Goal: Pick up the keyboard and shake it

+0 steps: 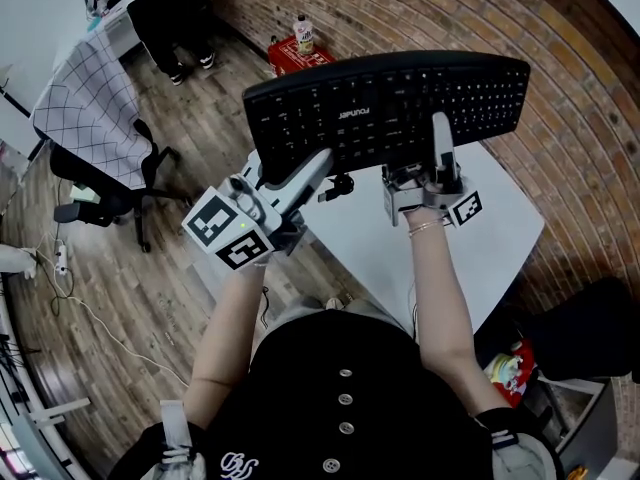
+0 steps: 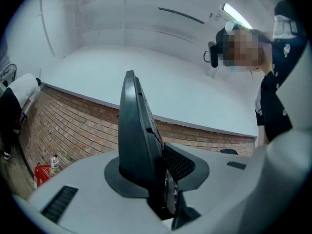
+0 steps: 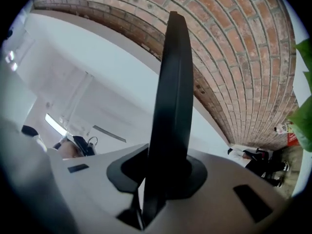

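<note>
Left claw [image 1: 318, 163] and right claw [image 1: 441, 133] each clamp the keyboard's [image 1: 390, 108] near edge, holding it above the table [image 1: 505, 230].

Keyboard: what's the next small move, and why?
Probably a short up-and-down shake, kept small at first. The keyboard is held in the air above the white table. The left gripper and the right gripper are each shut on its near edge, so the two-point hold looks ready.
</note>
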`<act>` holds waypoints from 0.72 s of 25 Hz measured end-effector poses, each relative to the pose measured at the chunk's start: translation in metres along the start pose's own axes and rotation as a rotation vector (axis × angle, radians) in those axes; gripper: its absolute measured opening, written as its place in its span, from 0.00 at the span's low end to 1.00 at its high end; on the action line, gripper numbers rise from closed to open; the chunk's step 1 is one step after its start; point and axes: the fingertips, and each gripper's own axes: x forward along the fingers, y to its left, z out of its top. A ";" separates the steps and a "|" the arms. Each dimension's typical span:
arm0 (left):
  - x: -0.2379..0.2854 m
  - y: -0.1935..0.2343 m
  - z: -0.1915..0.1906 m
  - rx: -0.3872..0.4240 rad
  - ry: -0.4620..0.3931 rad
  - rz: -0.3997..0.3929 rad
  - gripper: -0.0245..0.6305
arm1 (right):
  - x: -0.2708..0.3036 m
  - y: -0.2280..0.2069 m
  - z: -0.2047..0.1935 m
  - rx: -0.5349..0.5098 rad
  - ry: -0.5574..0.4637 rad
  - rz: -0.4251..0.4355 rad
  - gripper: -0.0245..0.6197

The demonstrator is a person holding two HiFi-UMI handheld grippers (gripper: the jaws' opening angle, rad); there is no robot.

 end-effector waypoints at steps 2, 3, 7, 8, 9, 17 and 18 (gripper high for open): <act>0.001 0.003 -0.004 -0.038 -0.007 0.002 0.21 | -0.001 -0.001 0.002 -0.035 0.018 -0.045 0.18; 0.002 0.003 -0.007 -0.056 -0.008 0.003 0.21 | -0.001 -0.001 0.003 -0.056 0.026 -0.070 0.18; 0.003 0.008 -0.016 -0.124 -0.009 0.001 0.21 | -0.005 -0.003 0.004 -0.121 0.046 -0.147 0.19; 0.003 0.009 -0.018 -0.142 -0.007 0.001 0.21 | -0.006 -0.004 0.004 -0.132 0.053 -0.167 0.19; 0.004 0.010 -0.021 -0.161 -0.005 0.002 0.21 | -0.008 -0.005 0.005 -0.142 0.061 -0.190 0.19; 0.003 0.009 -0.055 -0.303 0.024 0.014 0.22 | -0.040 -0.011 0.009 -0.203 0.105 -0.352 0.20; 0.003 0.010 -0.060 -0.319 0.028 0.017 0.22 | -0.044 -0.013 0.010 -0.212 0.109 -0.371 0.20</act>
